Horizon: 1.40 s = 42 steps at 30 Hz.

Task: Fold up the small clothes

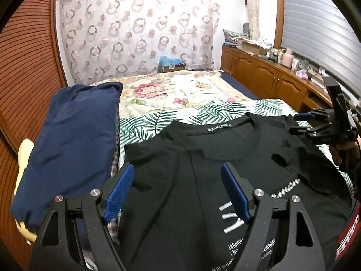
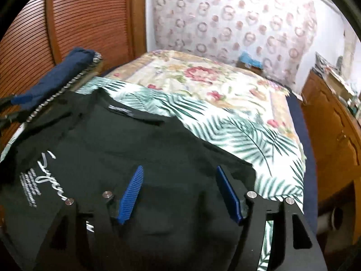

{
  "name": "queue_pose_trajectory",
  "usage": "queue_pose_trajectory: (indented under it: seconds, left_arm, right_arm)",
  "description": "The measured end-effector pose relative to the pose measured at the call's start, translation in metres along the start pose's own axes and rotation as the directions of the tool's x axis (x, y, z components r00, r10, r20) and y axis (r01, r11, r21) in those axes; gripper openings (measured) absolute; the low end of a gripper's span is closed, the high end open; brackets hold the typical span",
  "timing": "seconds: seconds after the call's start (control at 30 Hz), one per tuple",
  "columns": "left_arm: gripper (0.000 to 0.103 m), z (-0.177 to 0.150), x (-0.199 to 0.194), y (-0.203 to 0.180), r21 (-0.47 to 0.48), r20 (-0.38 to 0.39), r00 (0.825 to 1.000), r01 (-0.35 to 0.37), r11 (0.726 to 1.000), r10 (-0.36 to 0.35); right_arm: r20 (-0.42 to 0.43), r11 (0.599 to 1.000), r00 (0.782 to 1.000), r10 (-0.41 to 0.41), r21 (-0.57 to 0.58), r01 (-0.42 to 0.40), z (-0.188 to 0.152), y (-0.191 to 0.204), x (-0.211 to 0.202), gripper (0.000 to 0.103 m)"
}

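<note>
A black T-shirt (image 1: 203,180) with white lettering lies spread on a palm-leaf cloth on the bed, neck label toward the far side; it also shows in the right wrist view (image 2: 135,149). My left gripper (image 1: 177,169) is open and empty, hovering over the shirt's left part. My right gripper (image 2: 179,169) is open and empty above the shirt's right side. The right gripper also shows in the left wrist view (image 1: 302,124), by the shirt's far right shoulder.
A folded navy garment (image 1: 70,140) lies on a stack left of the shirt. The palm-leaf cloth (image 2: 237,131) and a floral bedspread (image 1: 171,90) cover the bed. Wooden cabinets (image 1: 259,72) with clutter run along the right. A slatted wooden door (image 1: 27,67) is on the left.
</note>
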<state>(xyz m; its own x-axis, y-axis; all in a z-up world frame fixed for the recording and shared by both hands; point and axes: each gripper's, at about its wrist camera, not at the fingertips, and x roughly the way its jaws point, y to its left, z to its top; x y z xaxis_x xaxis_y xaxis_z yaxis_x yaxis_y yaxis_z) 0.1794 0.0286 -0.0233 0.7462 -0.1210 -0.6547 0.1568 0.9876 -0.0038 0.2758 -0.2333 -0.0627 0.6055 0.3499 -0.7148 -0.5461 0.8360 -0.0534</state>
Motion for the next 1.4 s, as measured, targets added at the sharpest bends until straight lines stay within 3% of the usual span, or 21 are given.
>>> queue_pose_trajectory:
  seconds: [0.07, 0.13, 0.3, 0.43, 0.67, 0.7, 0.8, 0.87, 1.13, 1.4]
  left_arm:
    - [0.075, 0.006, 0.012, 0.003, 0.007, -0.022, 1.000, -0.002, 1.000, 0.002]
    - [0.057, 0.010, 0.023, 0.005, 0.009, -0.057, 0.998, -0.010, 1.000, 0.010]
    - [0.044, 0.015, 0.045, 0.004, 0.036, -0.120, 0.993, -0.008, 0.999, 0.013]
    - [0.043, 0.012, 0.063, 0.002, 0.034, -0.195, 0.981, 0.025, 0.999, -0.017]
    - [0.043, 0.005, 0.083, 0.002, 0.054, -0.255, 0.966, -0.021, 0.998, 0.034]
    - [0.039, 0.005, 0.083, 0.002, 0.059, -0.256, 0.966, -0.024, 0.998, 0.039]
    - [0.016, 0.006, 0.084, 0.003, 0.080, -0.255, 0.965, -0.047, 0.996, 0.066]
    - [0.009, 0.008, 0.079, 0.005, 0.094, -0.257, 0.964, -0.039, 0.995, 0.062]
    - [0.004, 0.034, 0.035, 0.046, 0.027, -0.124, 0.985, -0.114, 0.993, 0.117]
    - [0.004, 0.040, 0.022, 0.059, -0.029, -0.051, 0.994, -0.100, 0.995, 0.099]
  right_arm:
    - [-0.025, 1.000, 1.000, -0.006, 0.010, 0.007, -0.005, -0.006, 0.012, 0.069]
    - [-0.040, 1.000, 0.999, -0.005, 0.018, 0.006, -0.006, -0.009, 0.023, 0.069]
    - [-0.051, 1.000, 0.999, 0.010, 0.008, -0.010, -0.002, -0.008, 0.039, 0.069]
    - [-0.043, 1.000, 0.999, 0.020, 0.008, -0.020, -0.001, -0.015, 0.041, 0.070]
    - [-0.043, 1.000, 0.999, 0.030, -0.003, -0.030, -0.003, -0.015, 0.038, 0.075]
    - [-0.043, 1.000, 0.999, 0.030, -0.002, -0.030, -0.003, -0.015, 0.038, 0.075]
    - [-0.044, 0.999, 0.998, 0.034, -0.002, -0.034, -0.003, -0.015, 0.037, 0.077]
    - [-0.044, 0.999, 0.998, 0.034, -0.003, -0.035, -0.003, -0.015, 0.037, 0.077]
    - [-0.044, 0.999, 0.998, 0.034, -0.005, -0.035, -0.003, -0.015, 0.037, 0.079]
    - [-0.026, 1.000, 1.000, -0.006, 0.017, 0.006, -0.005, -0.018, 0.027, 0.079]
